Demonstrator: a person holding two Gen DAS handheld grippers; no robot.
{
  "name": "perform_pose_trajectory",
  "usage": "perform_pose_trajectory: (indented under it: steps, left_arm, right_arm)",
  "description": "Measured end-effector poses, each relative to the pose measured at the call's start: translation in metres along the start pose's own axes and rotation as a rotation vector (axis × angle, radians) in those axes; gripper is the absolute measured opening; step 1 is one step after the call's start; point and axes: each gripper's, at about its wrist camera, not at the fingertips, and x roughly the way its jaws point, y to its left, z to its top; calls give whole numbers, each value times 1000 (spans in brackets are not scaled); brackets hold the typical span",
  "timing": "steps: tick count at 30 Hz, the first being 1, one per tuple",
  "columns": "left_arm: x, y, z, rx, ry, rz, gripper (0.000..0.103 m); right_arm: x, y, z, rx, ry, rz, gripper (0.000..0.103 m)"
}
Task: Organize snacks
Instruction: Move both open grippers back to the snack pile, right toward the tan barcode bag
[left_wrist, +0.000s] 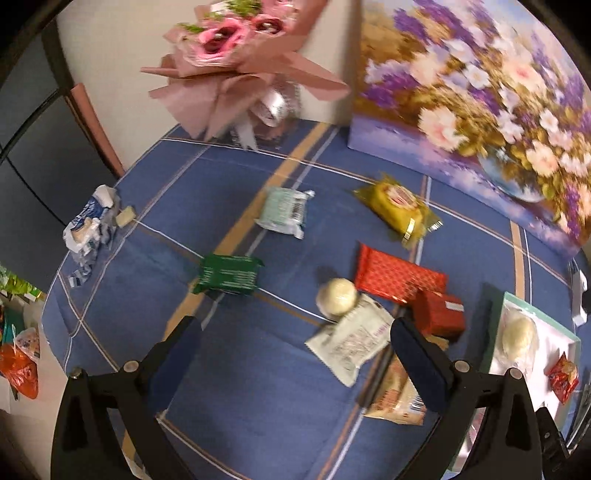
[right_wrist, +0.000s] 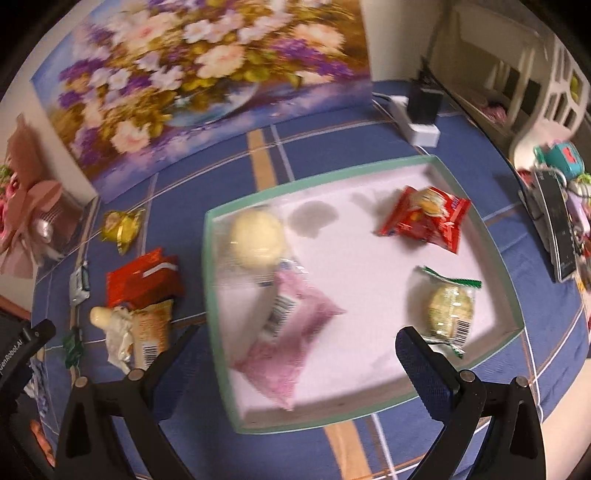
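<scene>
Risk sits in the overlapping pile on the tabletop (left_wrist: 258, 406), where the white packet (left_wrist: 351, 341) lies over a tan one and the left hand-held gripper (left_wrist: 295, 354), jaws apart and empty like the right hand-held gripper (right_wrist: 295, 354) above the tray (right_wrist: 461, 380), might pinch two snacks together.
</scene>
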Motion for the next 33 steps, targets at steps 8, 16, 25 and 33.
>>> perform_pose_trajectory:
  steps: [8, 16, 25, 33]
  left_arm:
    - [12, 33, 8, -47, 21, 1, 102]
    - [41, 31, 9, -17, 99, -34, 102]
    - [87, 24, 9, -47, 198, -68, 102]
    - [117, 21, 5, -64, 254, -86, 102]
  right_arm:
    - [-4, 64, -6, -89, -11, 77, 103]
    - [20, 120, -17, -185, 36, 111, 103]
    - [65, 135, -26, -209, 140, 74, 103]
    - [86, 141, -28, -215, 170, 82, 103]
